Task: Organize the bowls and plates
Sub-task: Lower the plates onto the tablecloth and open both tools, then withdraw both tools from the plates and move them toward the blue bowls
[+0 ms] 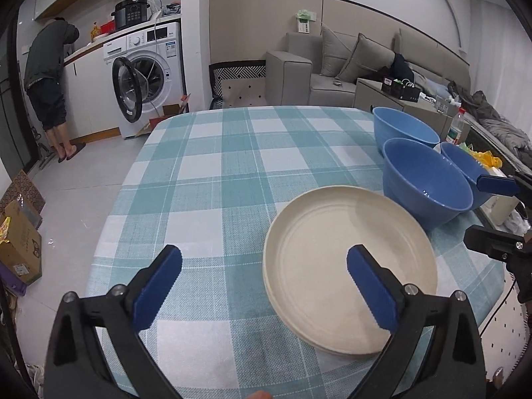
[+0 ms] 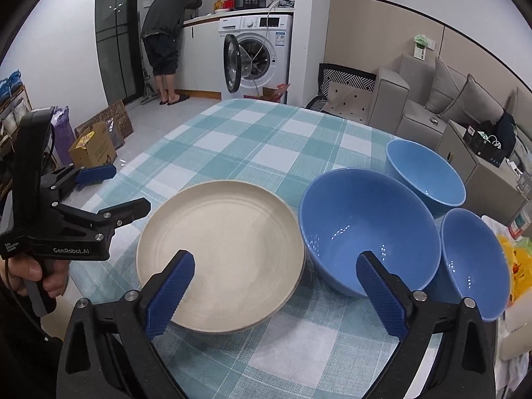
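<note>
While both grippers hover above the near edge of the table [image 1: 206, 153], neither grips anything. The left gripper [image 1: 264, 286] has its jaws spread wide, and its right finger overlaps the near-left part of the cream plates [image 1: 335, 252] in the left wrist view; whether it touches them cannot be told. The right gripper [image 2: 277, 286] likewise has its jaws spread, framing the gap between the cream plates [image 2: 226, 246] and the large blue bowl [image 2: 362, 229].

Position of the task items: the plates lie stacked, at least two deep judging by the doubled rim, near the right of the table. The large blue bowl stands just to their right, rim close to or touching the plate rim. A second blue bowl [image 2: 424, 173] stands farther back, and a third blue bowl [image 2: 472, 262] stands to the right at the table edge. All bowls are upright and separate, not nested.

Governing relation: the bowls lie ahead and right of the right gripper's jaws, so the right hand is the nearer one for them; the plates lie nearer the left gripper. Plates and bowls are round, so no long axis applies; a rim pinch is likely required.

Obstructions: the tight bowl spacing leaves little finger clearance. The rightmost bowl sits at the table edge and could be pushed off.
</note>
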`<control>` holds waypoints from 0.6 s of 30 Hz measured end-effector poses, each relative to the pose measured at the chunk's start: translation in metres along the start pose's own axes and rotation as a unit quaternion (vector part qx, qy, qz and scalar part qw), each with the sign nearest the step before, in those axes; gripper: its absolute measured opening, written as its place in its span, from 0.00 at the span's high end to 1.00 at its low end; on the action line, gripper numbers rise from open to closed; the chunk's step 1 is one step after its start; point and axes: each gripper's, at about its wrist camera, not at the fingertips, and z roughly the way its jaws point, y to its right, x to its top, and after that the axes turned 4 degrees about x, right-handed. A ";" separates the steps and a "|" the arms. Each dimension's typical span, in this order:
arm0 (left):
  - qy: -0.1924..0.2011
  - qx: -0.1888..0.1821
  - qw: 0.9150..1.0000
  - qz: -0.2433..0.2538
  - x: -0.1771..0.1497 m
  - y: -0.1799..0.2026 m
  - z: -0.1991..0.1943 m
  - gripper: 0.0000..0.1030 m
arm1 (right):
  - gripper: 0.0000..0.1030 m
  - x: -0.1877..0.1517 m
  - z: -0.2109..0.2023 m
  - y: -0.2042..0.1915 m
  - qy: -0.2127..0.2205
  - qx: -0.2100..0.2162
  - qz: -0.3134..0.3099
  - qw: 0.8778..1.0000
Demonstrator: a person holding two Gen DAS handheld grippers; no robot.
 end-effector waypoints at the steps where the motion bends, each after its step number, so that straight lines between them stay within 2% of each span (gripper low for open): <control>1: 0.002 -0.002 1.000 0.000 0.002 0.001 -0.001 0.02 | 0.02 0.001 -0.001 0.002 0.002 0.000 0.002 1.000; 18: 0.037 -0.040 0.998 0.025 0.044 0.038 -0.008 0.00 | 0.01 0.023 -0.038 0.035 0.028 -0.036 0.015 0.999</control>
